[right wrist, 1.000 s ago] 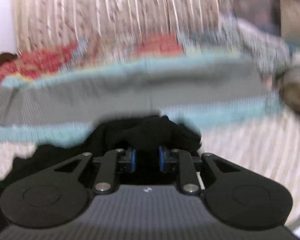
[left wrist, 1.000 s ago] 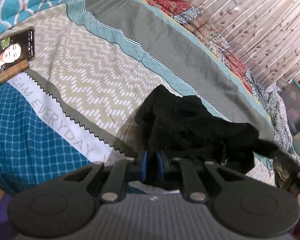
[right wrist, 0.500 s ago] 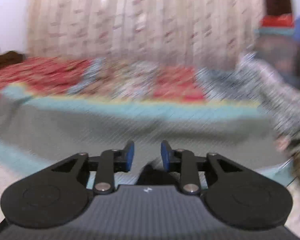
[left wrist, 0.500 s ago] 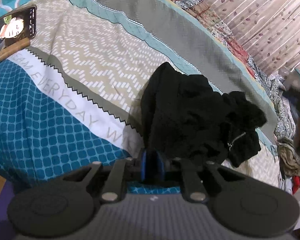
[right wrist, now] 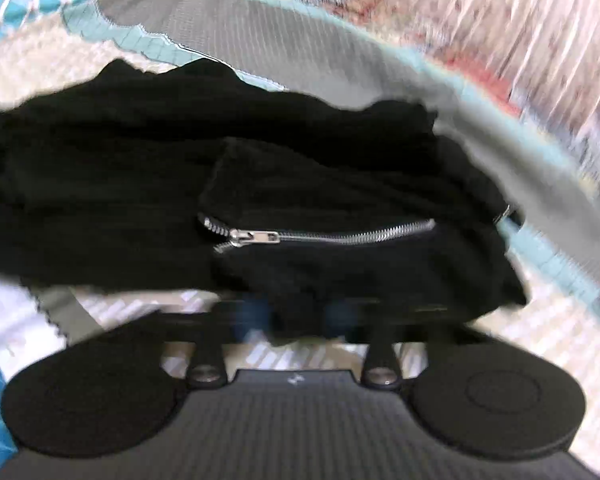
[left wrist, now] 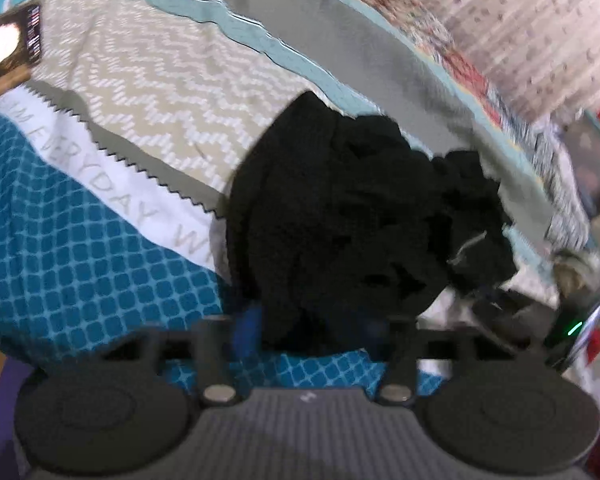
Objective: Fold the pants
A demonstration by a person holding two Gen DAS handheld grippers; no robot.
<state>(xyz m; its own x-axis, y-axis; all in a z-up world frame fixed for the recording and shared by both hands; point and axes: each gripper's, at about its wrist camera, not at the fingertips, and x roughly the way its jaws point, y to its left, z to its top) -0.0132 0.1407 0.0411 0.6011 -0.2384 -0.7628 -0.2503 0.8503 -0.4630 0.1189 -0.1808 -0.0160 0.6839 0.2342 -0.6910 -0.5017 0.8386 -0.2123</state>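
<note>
The black pants (left wrist: 340,208) lie in a crumpled heap on the patterned bedspread (left wrist: 148,80). My left gripper (left wrist: 308,328) stands open, its blue pads spread to either side of the near edge of the cloth. In the right wrist view the pants (right wrist: 260,168) fill the middle, with a silver zipper (right wrist: 320,236) across the front. My right gripper (right wrist: 298,316) is at the near hem below the zipper, blue pads apart with cloth between them; motion blur hides whether they pinch it. The right gripper also shows in the left wrist view (left wrist: 512,312), low at the right.
A phone (left wrist: 8,44) with a lit screen rests on a wooden stand at the bed's far left. A patchwork quilt (left wrist: 440,40) and a floral curtain (left wrist: 540,32) run along the far side. Crumpled cloth (left wrist: 580,268) lies at the right.
My left gripper was shut on the pants' edge and has opened. My right gripper swung from facing the curtain down to the pants by the zipper. The heap shifted nearer.
</note>
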